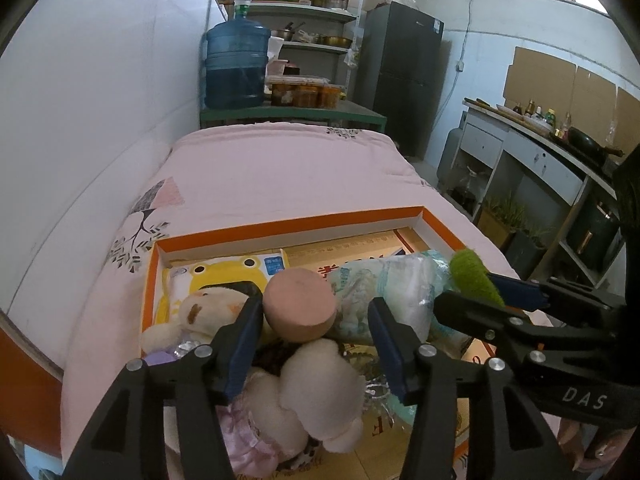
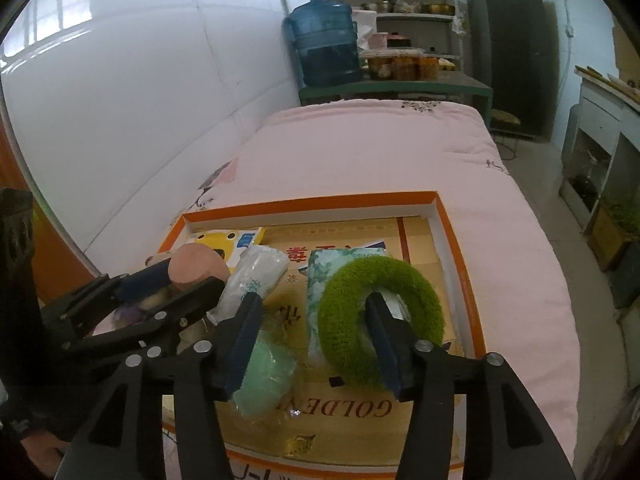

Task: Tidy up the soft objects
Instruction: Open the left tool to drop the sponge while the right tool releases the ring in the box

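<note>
Two grippers are hovering over an orange-rimmed tray [image 2: 452, 216] that is lying on a bed covered in a pink quilt [image 2: 380, 148]. Inside the tray, near its left wall, a cream plush toy [image 1: 320, 384] is lying below the left gripper [image 1: 316, 320], whose fingers [image 1: 244, 332] are standing apart with nothing pressed between them. A round pink sponge [image 1: 300, 304] is resting just beyond that toy, in line with the gap between the fingers, and I cannot tell whether either pad is touching it. A yellow frog-printed packet [image 1: 224, 276] is sitting in the tray's far left corner.

Toward the tray's right side, the right gripper [image 2: 312, 312] is also spread open. A fuzzy green ring [image 2: 380, 320] is lying on a pale patterned tissue pack [image 2: 320, 280], and the right finger [image 2: 384, 340] is reaching into the ring's hole; the pads are not clamping it. A clear plastic-wrapped white pack [image 2: 260, 272] is lying near the tray's middle, and a mint-green soft bundle [image 2: 268, 372] is sitting beside the left finger of that gripper.
</note>
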Available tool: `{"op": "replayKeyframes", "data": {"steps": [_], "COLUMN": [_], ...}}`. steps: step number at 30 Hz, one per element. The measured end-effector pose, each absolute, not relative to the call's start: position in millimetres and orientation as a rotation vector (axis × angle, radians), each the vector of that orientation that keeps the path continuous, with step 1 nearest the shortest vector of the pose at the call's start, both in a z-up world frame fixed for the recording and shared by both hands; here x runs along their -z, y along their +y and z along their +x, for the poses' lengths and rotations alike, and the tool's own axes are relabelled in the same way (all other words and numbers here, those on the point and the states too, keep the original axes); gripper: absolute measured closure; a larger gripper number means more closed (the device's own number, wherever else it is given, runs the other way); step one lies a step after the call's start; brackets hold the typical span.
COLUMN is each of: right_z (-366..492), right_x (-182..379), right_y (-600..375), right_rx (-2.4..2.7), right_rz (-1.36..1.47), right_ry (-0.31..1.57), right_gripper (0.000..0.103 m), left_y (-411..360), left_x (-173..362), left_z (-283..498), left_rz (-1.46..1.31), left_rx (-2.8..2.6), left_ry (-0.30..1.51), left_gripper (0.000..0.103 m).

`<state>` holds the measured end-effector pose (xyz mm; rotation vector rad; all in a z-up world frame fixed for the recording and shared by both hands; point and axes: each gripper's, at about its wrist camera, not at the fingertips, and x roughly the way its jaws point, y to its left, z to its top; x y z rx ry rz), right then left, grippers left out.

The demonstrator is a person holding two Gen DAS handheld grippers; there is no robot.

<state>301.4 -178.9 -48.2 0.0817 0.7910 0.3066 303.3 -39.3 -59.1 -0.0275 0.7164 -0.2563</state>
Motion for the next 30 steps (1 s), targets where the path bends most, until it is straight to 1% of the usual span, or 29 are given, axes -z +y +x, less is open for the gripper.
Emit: {"op": "replayKeyframes", "data": {"steps": [7, 18, 30], "right_z": [291, 276, 245], "right_x": [43, 31, 15], "right_y": [-181, -184, -184], "right_rx": [-0.313, -0.309, -0.3], "right_rz": [0.087, 0.092, 0.099], "right_ry": [0.788, 0.773, 0.739], "right_gripper": [0.047, 0.047, 0.047], "left_y": [-35, -37, -36], "left_x": [57, 49, 37], "left_z": [297, 282, 256], "left_rz": [-0.044, -0.044, -0.053], "left_rx": [0.267, 0.278, 0.288], "left_ry": [0.71, 0.689, 0.664], "left_gripper": [0.039, 0.036, 0.036]}}
